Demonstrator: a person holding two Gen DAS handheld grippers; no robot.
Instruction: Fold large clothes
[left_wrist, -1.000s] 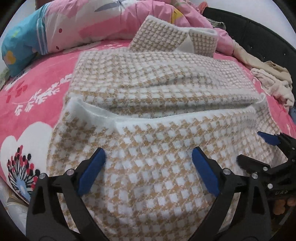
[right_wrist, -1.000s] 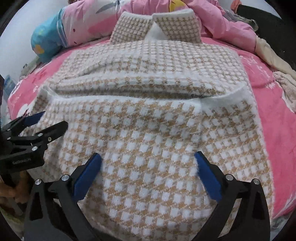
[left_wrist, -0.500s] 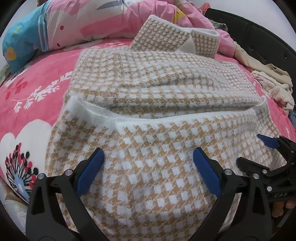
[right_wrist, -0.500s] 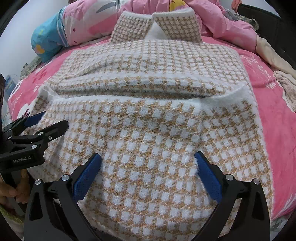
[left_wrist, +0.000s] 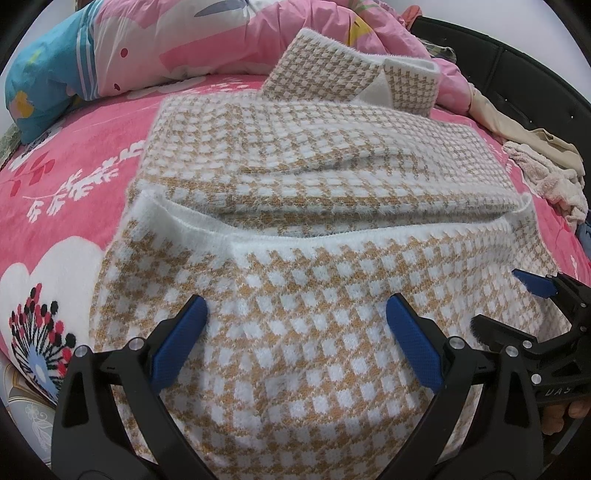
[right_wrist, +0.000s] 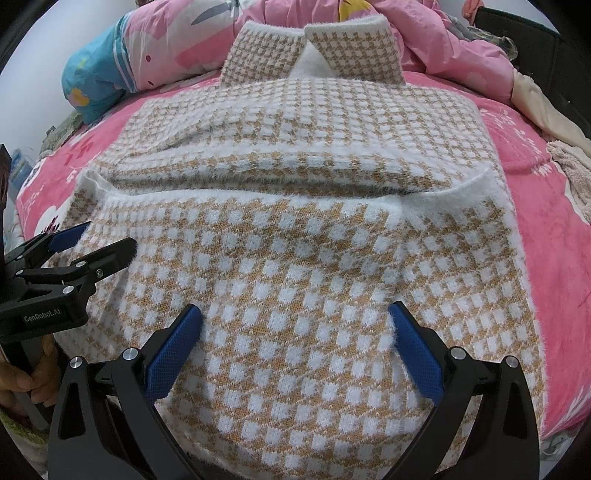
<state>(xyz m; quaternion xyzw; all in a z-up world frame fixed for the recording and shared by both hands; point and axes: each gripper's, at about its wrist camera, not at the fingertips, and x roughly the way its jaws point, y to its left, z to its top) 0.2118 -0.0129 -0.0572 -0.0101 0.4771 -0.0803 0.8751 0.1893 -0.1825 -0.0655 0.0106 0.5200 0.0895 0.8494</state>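
Sweater (left_wrist: 295, 332) | beneath both spread tongs | left (left_wrist: 295, 332) | right (right_wrist: 295, 328)

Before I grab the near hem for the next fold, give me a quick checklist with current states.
1. Left hand-held gripper open: ok.
2. Right hand-held gripper open: ok.
3. Both over the near part of the houndstooth sweater: ok.
4. Sleeves folded across the body: ok.
5. Collar lying flat: not ok, propped against the pink quilt.
6. Near hem position: cannot tell, below the views.
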